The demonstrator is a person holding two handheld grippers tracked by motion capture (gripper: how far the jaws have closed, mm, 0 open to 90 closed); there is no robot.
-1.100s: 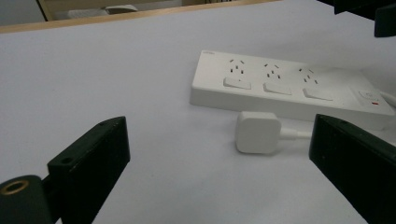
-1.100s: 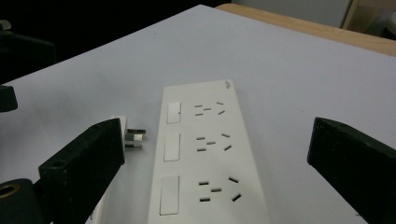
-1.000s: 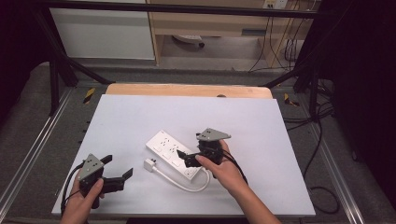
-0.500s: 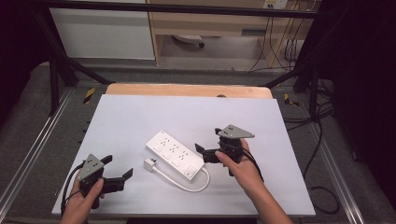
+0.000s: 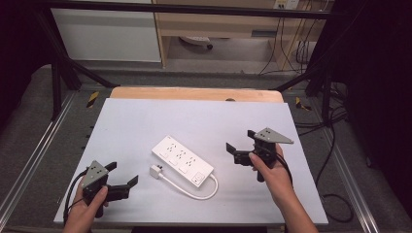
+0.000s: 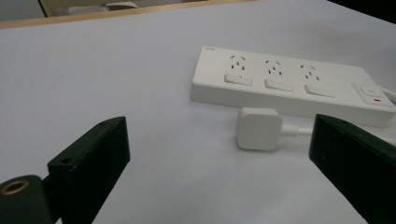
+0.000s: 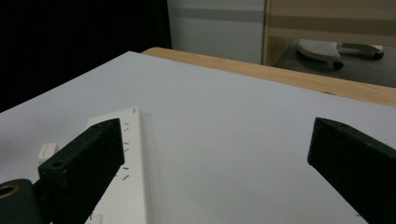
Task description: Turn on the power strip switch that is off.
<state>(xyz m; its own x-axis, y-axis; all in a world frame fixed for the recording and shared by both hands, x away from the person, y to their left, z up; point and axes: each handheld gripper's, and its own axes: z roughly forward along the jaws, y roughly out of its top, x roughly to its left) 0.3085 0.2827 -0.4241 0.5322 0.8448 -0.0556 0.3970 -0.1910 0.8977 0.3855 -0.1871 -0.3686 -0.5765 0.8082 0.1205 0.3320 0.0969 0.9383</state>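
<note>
A white power strip [image 5: 182,161] lies diagonally near the middle of the pale table [image 5: 194,116], its three socket groups and switches facing up. Its white cord [image 5: 192,190] loops along the near side and ends in a square plug [image 5: 155,171] that rests flat on the table just beside the strip, apart from it. The left tongs [image 5: 121,182], held in a hand [image 5: 85,211] at the table's near left corner, gape wide with nothing between the jaws; in the left gripper view the plug [image 6: 258,128] and strip [image 6: 289,86] lie ahead of them, untouched. The right tongs [image 5: 238,145], gripped by the person's right hand [image 5: 269,167] to the right of the strip, also stand wide open and empty, clear of the strip, whose end [image 7: 119,186] shows past the left jaw in the right gripper view.
</note>
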